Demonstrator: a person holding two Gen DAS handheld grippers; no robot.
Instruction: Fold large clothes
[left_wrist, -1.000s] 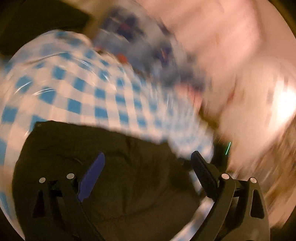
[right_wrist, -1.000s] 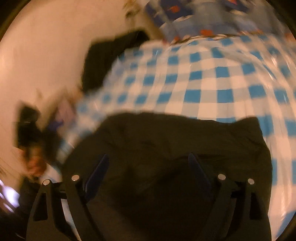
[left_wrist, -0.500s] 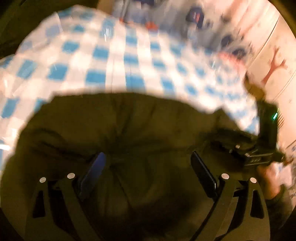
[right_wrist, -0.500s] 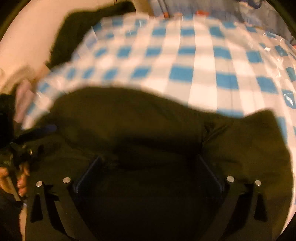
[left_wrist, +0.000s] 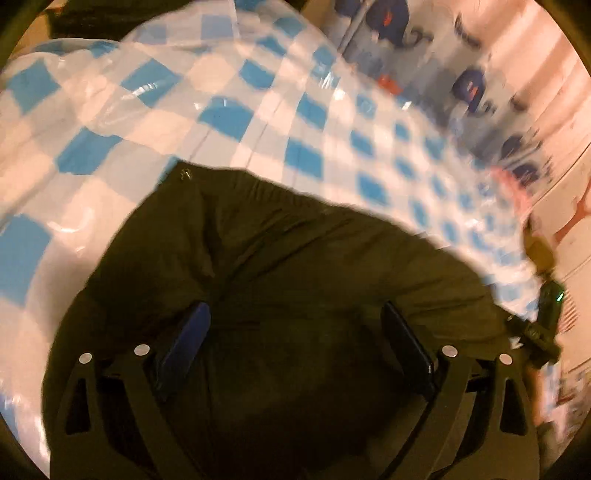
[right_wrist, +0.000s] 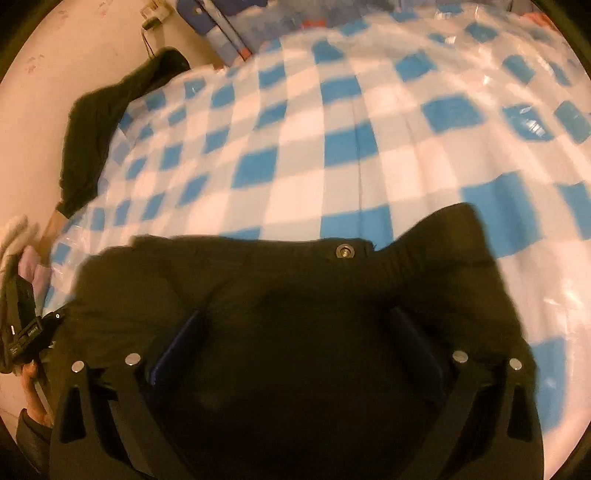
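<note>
- Left wrist view: the left gripper (left_wrist: 295, 343) points down over a dark garment (left_wrist: 295, 266) lying on the blue-and-white checked sheet (left_wrist: 221, 122); its jaws stand wide apart with cloth beneath them, nothing pinched.
- Right wrist view: the right gripper (right_wrist: 295, 347) has its jaws spread wide over the same dark garment, whose metal snap button (right_wrist: 345, 252) sits at the waistband edge; the pads clamp nothing.

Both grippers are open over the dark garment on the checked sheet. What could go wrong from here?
1. The dark garment lies bunched, so either open gripper, left gripper or right gripper, may pinch several layers at once.
2. The glossy checked sheet could get caught with the cloth.
3. The metal snap may end up inside a fold.
</note>
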